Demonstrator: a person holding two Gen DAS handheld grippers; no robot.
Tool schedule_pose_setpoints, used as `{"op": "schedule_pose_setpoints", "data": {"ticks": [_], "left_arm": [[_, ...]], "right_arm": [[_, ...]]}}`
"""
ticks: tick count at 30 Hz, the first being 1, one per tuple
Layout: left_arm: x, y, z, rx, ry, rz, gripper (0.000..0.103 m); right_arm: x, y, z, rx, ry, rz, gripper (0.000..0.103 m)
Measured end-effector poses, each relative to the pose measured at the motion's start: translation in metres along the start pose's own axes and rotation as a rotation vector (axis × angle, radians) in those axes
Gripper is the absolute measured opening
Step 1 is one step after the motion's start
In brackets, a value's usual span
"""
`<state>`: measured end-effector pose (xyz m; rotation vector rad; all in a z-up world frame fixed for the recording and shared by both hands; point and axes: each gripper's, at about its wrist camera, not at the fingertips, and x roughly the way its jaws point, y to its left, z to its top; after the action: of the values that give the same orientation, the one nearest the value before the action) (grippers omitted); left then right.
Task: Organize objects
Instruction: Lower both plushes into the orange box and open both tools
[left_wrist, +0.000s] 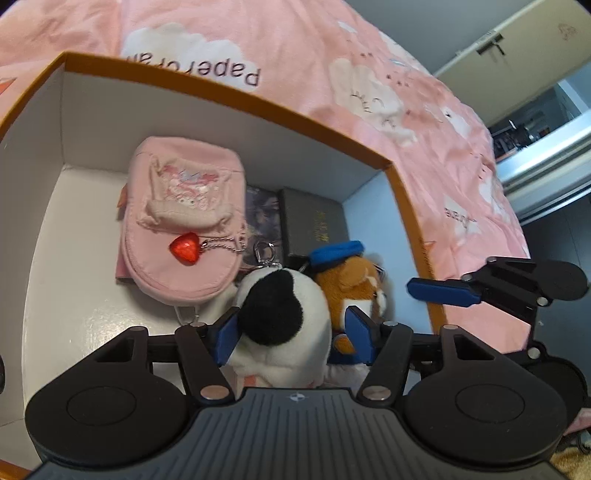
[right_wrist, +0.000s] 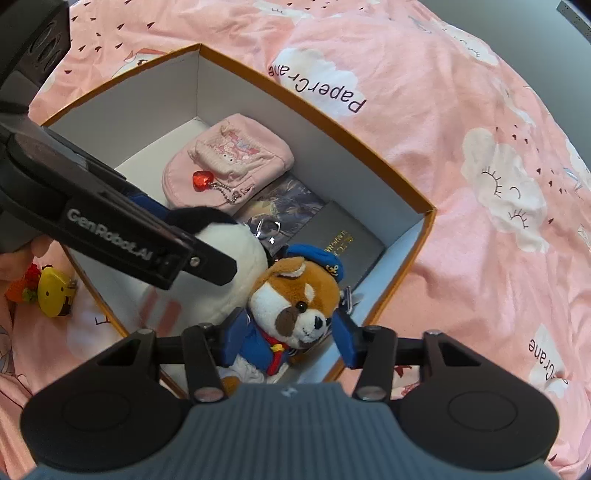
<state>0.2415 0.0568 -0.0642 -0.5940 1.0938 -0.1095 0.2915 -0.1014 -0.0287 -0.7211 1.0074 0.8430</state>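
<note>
Both tongs tilt steeply down into the orange-rimmed box (right_wrist: 402, 192) on the pink bed. The left tongs (left_wrist: 291, 332) stand wide around the black-and-white plush (left_wrist: 284, 317); whether they press it is unclear. The right tongs (right_wrist: 290, 338) straddle the dog plush (right_wrist: 295, 299), pads apart from it. Only the right view shows the yellow toy (right_wrist: 53, 297) outside the box.

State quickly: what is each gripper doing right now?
Left gripper: jaws around the black-and-white plush toy.
Right gripper: jaws around the brown plush dog; grip uncertain.
</note>
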Motion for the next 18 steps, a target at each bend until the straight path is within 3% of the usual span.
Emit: {"op": "schedule_pose_setpoints", "data": {"ticks": [3, 5, 10, 13, 18], "left_arm": [[-0.007, -0.007, 0.001, 0.057, 0.005, 0.012, 0.067], [-0.009, -0.006, 0.003, 0.077, 0.024, 0.021, 0.057], [-0.006, -0.006, 0.005, 0.091, 0.04, 0.022, 0.056], [0.001, -0.009, 0.004, 0.111, 0.038, 0.055, 0.045], [0.005, -0.002, 0.006, 0.058, 0.027, 0.044, 0.044]], "right_arm": [[-0.004, 0.0, -0.004, 0.012, -0.006, 0.001, 0.036], [-0.006, 0.001, -0.006, 0.017, -0.019, 0.002, 0.032], [-0.008, 0.004, -0.003, 0.016, -0.075, 0.006, 0.034], [-0.001, 0.007, 0.002, -0.014, -0.086, -0.038, 0.042], [0.021, 0.006, 0.01, -0.049, -0.045, -0.04, 0.037]]}}
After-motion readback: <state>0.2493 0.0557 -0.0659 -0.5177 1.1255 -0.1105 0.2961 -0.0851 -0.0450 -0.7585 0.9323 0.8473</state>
